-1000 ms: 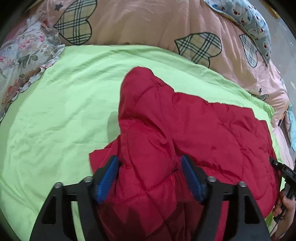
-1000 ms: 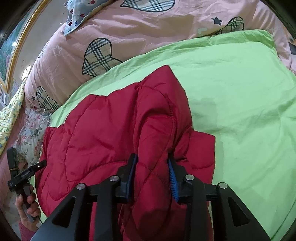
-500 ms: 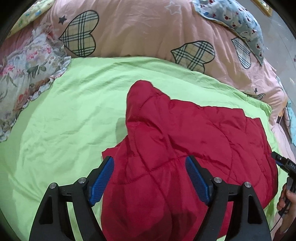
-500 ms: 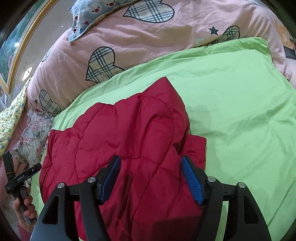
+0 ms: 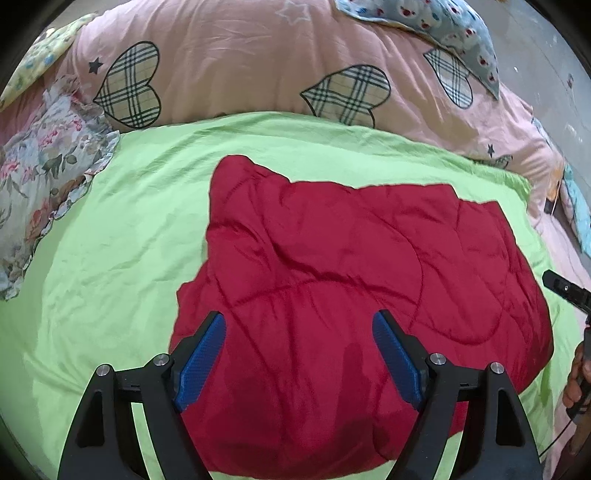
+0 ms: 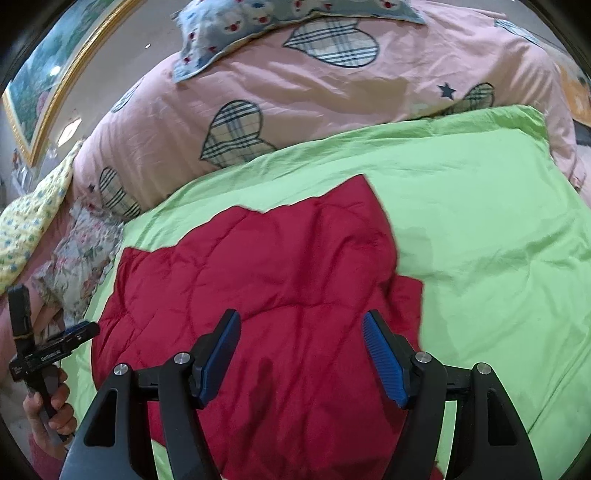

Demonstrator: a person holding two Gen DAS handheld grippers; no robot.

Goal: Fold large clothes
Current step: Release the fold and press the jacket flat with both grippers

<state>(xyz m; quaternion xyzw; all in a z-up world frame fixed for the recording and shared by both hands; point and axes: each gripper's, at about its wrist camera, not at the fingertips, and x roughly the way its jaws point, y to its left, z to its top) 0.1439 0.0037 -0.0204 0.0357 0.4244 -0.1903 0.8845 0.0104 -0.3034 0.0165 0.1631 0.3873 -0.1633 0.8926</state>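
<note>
A pink quilt point(image 5: 258, 62) with plaid hearts bulks across the far side of the bed, and a blue patterned pillow point(image 5: 443, 29) lies on its far right. Nearer, a lime-green sheet point(image 5: 110, 240) covers the bed and runs out to the left. A floral pillow point(image 5: 40, 173) rests at the sheet's far-left edge, partly on it.

The red quilted jacket point(image 5: 351, 277) lies folded and flat on the green sheet, right of centre in the left wrist view, reaching to the near edge; one corner pokes toward the far side, and a lower layer sticks out at its left.

The left gripper point(image 5: 299, 354) hangs above the jacket's near part, its blue-padded jaws wide apart with nothing clamped. The right gripper point(image 6: 301, 352) hovers over the jacket's near end from the other side, jaws likewise spread and free of the cloth, though how far above the fabric is hard to judge through the fisheye.

A hand point(image 6: 50, 406) grips a handle at the right view's near-left edge.
</note>
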